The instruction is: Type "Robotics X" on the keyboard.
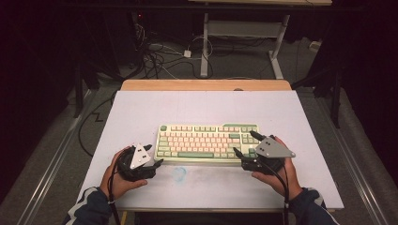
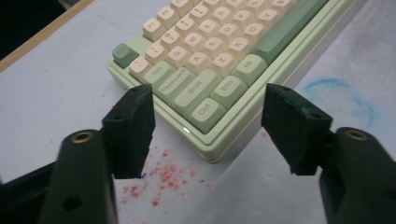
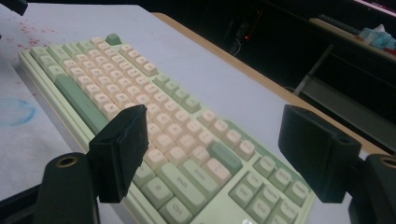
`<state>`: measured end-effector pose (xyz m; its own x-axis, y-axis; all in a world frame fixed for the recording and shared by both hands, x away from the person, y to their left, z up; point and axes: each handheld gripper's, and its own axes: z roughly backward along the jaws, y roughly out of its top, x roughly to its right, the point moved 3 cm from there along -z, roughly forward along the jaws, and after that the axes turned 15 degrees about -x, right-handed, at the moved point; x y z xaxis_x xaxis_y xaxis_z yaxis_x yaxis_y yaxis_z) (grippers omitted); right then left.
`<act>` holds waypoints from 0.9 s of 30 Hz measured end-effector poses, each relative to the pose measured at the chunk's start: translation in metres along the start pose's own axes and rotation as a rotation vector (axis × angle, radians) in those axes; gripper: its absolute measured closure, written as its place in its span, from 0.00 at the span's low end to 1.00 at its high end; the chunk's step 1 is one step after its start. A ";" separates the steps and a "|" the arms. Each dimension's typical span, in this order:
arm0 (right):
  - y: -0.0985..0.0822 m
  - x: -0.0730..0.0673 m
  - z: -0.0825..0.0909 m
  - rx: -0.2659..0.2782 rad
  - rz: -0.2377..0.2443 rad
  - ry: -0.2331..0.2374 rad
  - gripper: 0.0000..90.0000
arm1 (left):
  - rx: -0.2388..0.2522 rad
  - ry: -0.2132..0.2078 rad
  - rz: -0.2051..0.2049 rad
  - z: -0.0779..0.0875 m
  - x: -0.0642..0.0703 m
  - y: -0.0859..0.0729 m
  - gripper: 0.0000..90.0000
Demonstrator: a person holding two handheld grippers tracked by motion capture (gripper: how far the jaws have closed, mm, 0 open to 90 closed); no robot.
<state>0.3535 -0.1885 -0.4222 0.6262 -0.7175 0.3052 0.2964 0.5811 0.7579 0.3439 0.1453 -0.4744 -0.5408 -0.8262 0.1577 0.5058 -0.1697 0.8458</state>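
A pale green keyboard [image 1: 206,140] with cream and green keys lies flat at the middle of the white-covered table [image 1: 141,108]. My left gripper [image 1: 155,154] sits at its front left corner. In the left gripper view the jaws of the left gripper [image 2: 208,91] stand apart on either side of that corner of the keyboard [image 2: 210,56], not touching it. My right gripper [image 1: 243,142] hovers over the keyboard's right end. In the right gripper view the right gripper [image 3: 217,114] is open above the keyboard [image 3: 140,116], with nothing held.
A faint blue ring [image 1: 179,173] is drawn on the cover in front of the keyboard. Red specks [image 2: 163,175] dot the cover near the left gripper. A wooden edge [image 1: 206,85] runs along the table's far side, with cables [image 1: 159,56] on the floor beyond.
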 end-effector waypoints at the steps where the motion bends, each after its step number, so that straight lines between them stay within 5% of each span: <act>1: -0.004 0.000 0.003 -0.001 -0.008 -0.002 0.28 | -0.017 -0.015 -0.004 0.001 0.000 0.000 0.46; 6: -0.026 0.002 0.014 -0.013 -0.003 -0.044 0.29 | -0.058 -0.041 0.013 0.006 -0.003 0.004 0.78; 10: -0.043 0.001 0.020 -0.041 -0.016 -0.044 0.29 | -0.079 -0.030 -0.014 0.008 -0.005 0.005 0.95; 19: -0.058 0.005 0.023 -0.056 -0.035 -0.046 0.29 | -0.085 -0.077 0.005 0.004 0.003 0.021 0.97; 27: -0.059 0.000 0.017 -0.082 -0.019 -0.037 0.28 | -0.109 -0.101 0.015 -0.017 0.016 0.047 0.97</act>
<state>0.3237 -0.2296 -0.4572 0.5935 -0.7412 0.3137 0.3668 0.5960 0.7143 0.3708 0.1152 -0.4415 -0.5947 -0.7719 0.2245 0.5814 -0.2201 0.7833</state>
